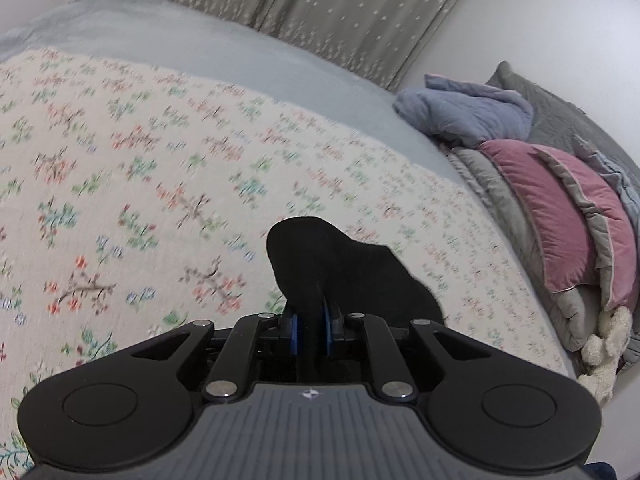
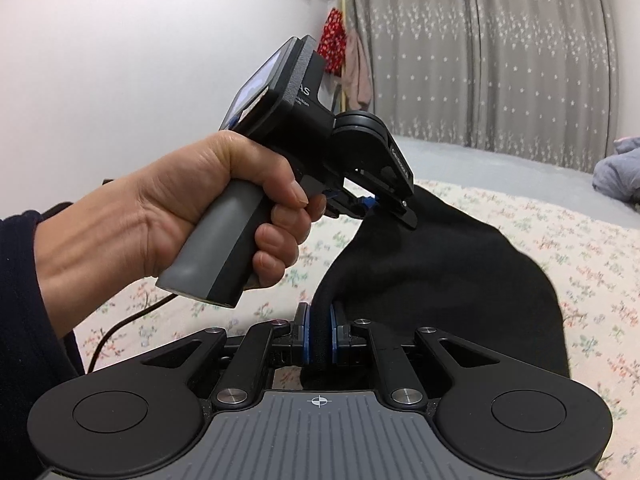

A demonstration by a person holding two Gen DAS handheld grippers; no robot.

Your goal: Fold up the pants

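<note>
Early yet: you hold pants (image 2: 432, 276) bunched above bed (image 1: 160, 168), left gripper (image 1: 311, 330) and right gripper (image 2: 319, 334) each pinching black cloth. No fold laid; all folding remains.

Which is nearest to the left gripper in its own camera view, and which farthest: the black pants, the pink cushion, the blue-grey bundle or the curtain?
From the left gripper:
1. Black pants, clamped between its pads.
2. Pink cushion, on the right of the bed.
3. Blue-grey bundle, behind the cushion, upper right.
4. Curtain, beyond the bed's far edge.
</note>
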